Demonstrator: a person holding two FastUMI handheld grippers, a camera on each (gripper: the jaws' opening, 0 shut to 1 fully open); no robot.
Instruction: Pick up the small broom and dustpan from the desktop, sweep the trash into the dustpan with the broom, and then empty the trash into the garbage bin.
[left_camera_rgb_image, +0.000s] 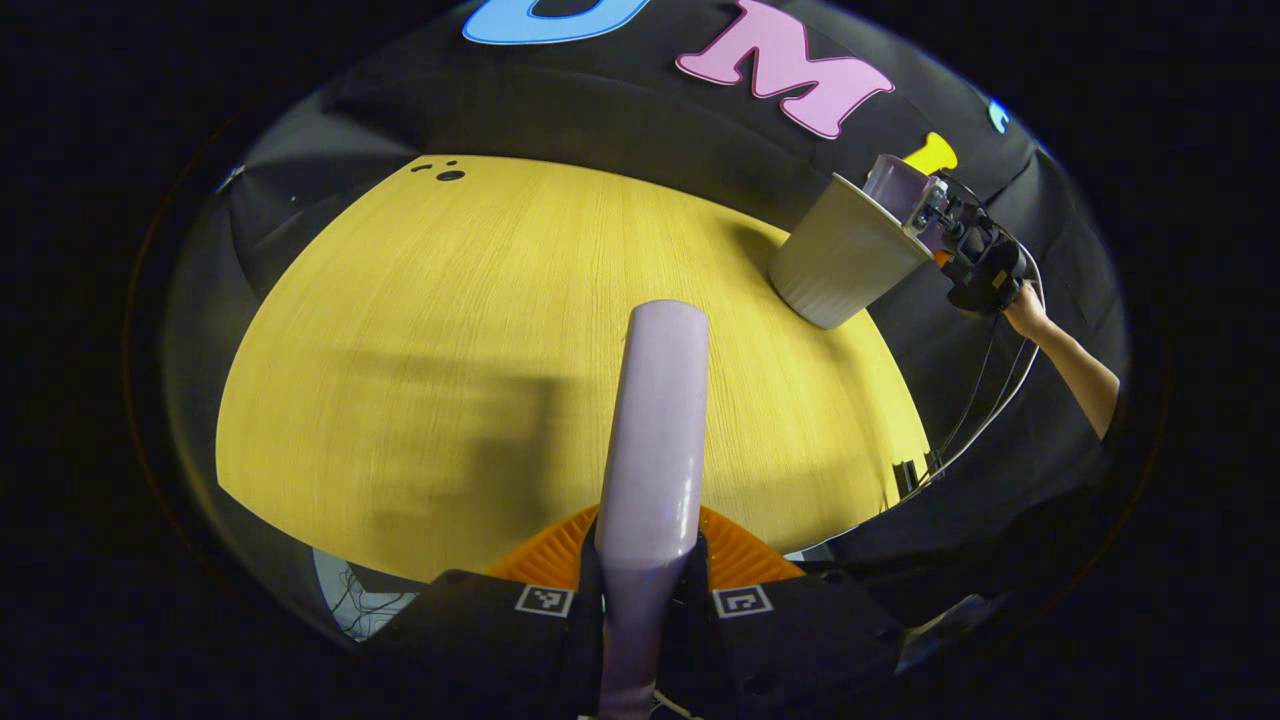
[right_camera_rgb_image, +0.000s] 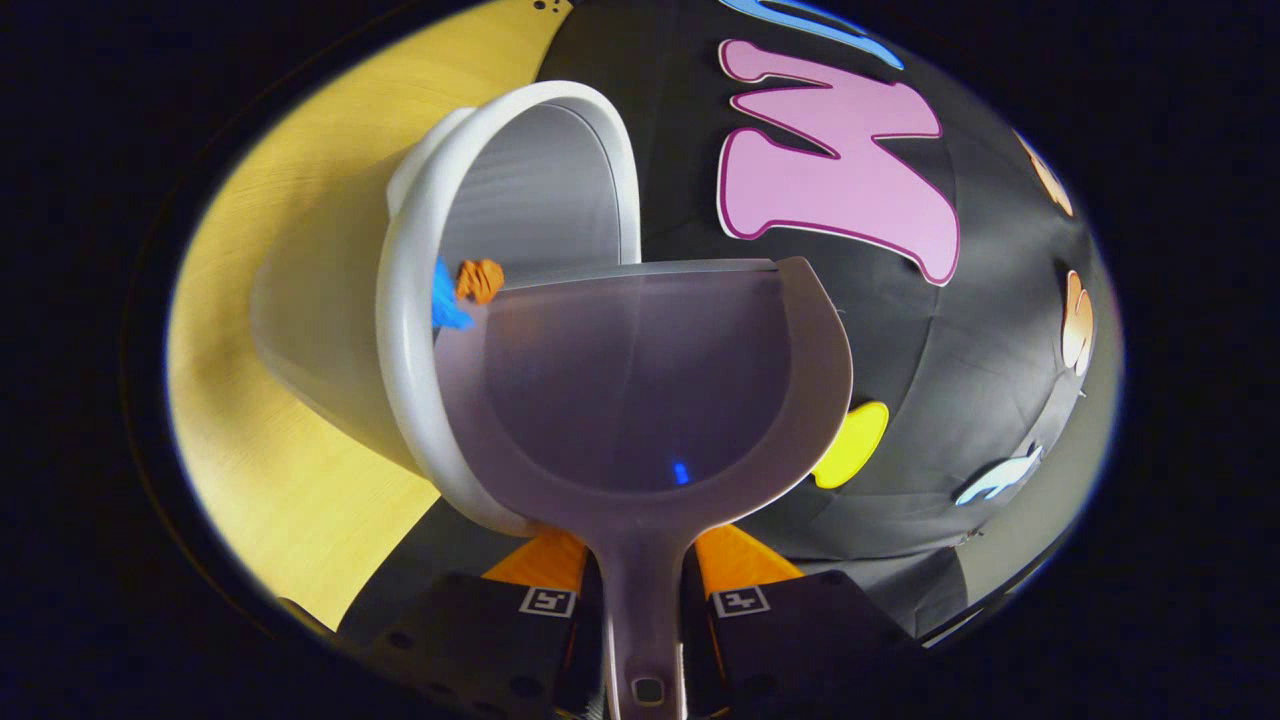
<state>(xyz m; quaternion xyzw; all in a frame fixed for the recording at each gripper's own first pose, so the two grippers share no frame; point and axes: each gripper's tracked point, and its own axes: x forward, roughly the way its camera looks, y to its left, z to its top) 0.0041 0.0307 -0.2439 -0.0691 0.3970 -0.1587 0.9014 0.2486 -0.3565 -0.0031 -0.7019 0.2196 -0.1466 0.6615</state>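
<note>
Looking along the left gripper (left_camera_rgb_image: 648, 590) in the left gripper view, its fingers are pinched on the pale handle of the small broom (left_camera_rgb_image: 655, 430), which runs straight ahead over the yellow wooden surface (left_camera_rgb_image: 420, 330). Most of that surface lies bare to the left and ahead, its far edge meeting the black cloth wall and its near edge curving just above the fingers. At the far right corner of the surface stands the garbage bin (left_camera_rgb_image: 840, 255), close to the edge. Above its rim the right gripper (left_camera_rgb_image: 960, 245) holds the dustpan (left_camera_rgb_image: 895, 185) tipped at the bin's mouth, with a hand (left_camera_rgb_image: 1025, 310) and forearm behind it beyond the surface's right edge.

In the right gripper view, the right gripper's fingers clamp the dustpan's handle at the bottom, and the pan's front lip lies across the bin's open mouth, seemingly just inside the white rim, though contact is hard to judge. An orange scrap (right_camera_rgb_image: 480, 280) and a blue scrap (right_camera_rgb_image: 447, 300) sit at the lip's left corner, inside the bin's opening. The yellow surface shows to the left of the bin; the cloth wall stands close behind on the right.
</note>
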